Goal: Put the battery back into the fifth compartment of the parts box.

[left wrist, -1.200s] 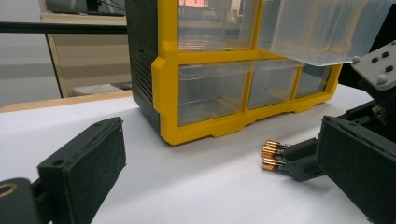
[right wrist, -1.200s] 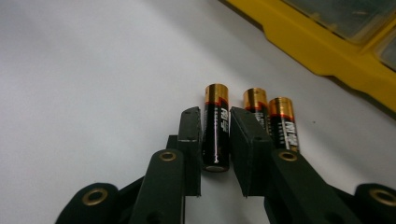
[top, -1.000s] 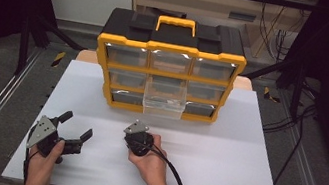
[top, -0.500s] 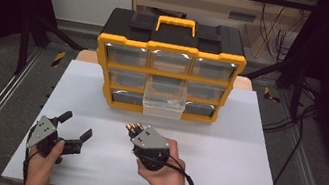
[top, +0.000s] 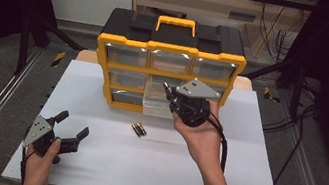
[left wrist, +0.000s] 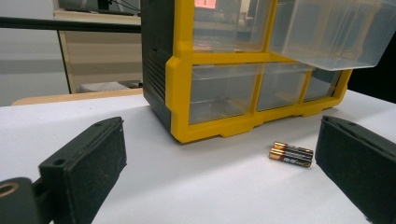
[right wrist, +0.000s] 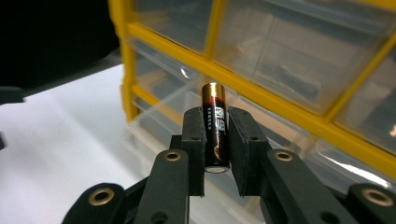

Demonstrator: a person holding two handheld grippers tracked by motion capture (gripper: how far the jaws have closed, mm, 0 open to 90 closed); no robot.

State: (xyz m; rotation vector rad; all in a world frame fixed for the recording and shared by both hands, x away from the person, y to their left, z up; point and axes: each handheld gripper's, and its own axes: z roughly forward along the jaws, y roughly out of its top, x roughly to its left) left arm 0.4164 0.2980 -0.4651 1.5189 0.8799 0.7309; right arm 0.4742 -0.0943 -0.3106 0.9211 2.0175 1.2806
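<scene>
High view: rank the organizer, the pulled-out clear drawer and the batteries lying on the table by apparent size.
1. Organizer, largest by far.
2. Clear drawer.
3. Batteries on the table, smallest.

The battery (right wrist: 215, 126) wore a glossy black wrap with a shiny gold metal cap, pinched between matt, finely grained black pads (right wrist: 195, 140). The far organiser (top: 171, 53) had smooth yellow and black plastic around clear, glossy drawers (left wrist: 327, 32). The table (top: 149, 171) looked matt white.
</scene>
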